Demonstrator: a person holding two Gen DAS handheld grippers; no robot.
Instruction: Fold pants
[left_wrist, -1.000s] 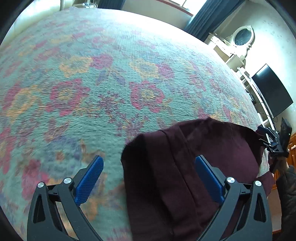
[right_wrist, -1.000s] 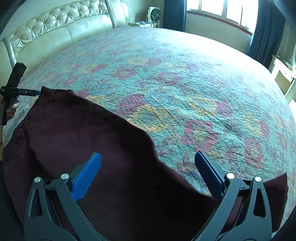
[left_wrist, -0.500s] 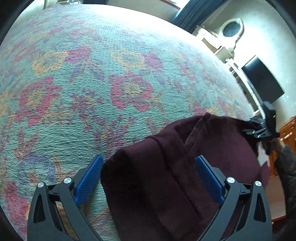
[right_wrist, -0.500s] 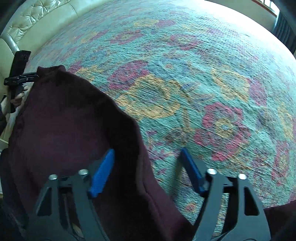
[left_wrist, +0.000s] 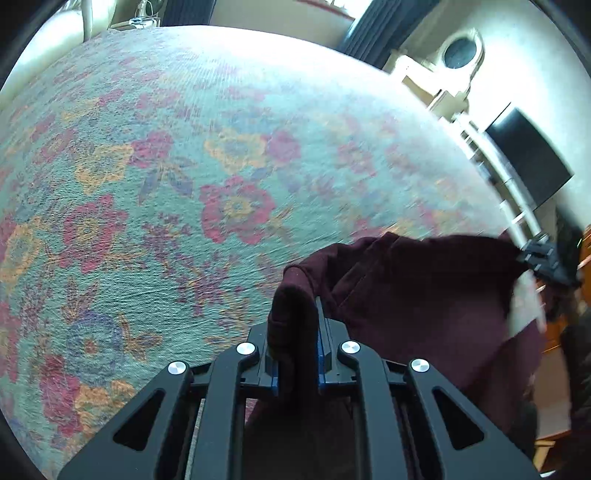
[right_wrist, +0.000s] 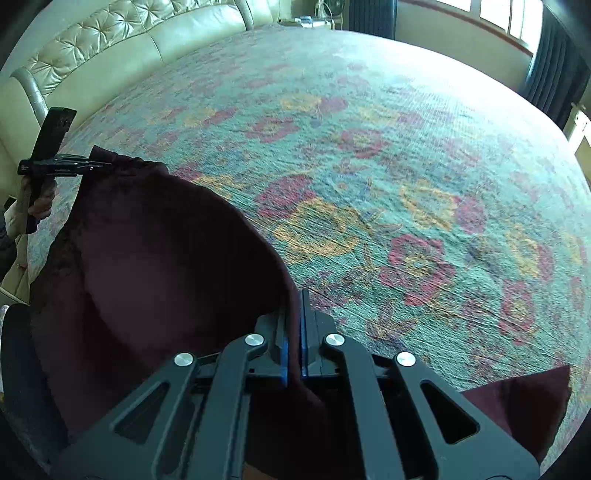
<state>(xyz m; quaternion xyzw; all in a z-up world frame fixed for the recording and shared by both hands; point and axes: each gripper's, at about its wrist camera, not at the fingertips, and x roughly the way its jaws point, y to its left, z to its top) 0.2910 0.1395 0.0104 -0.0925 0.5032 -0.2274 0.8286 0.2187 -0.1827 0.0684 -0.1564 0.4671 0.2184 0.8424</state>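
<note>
On the near edge of the wide bed with its teal floral quilted bedspread (right_wrist: 369, 155), the dark maroon fabric pants (right_wrist: 155, 266) hang stretched between the left gripper (left_wrist: 295, 343) and the right gripper (right_wrist: 293, 332), each clamped tight on a bunched edge.

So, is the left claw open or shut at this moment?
Shut. In the left wrist view, the left claw has its blue fingers pressed on a bunched edge of the maroon pants.
</note>
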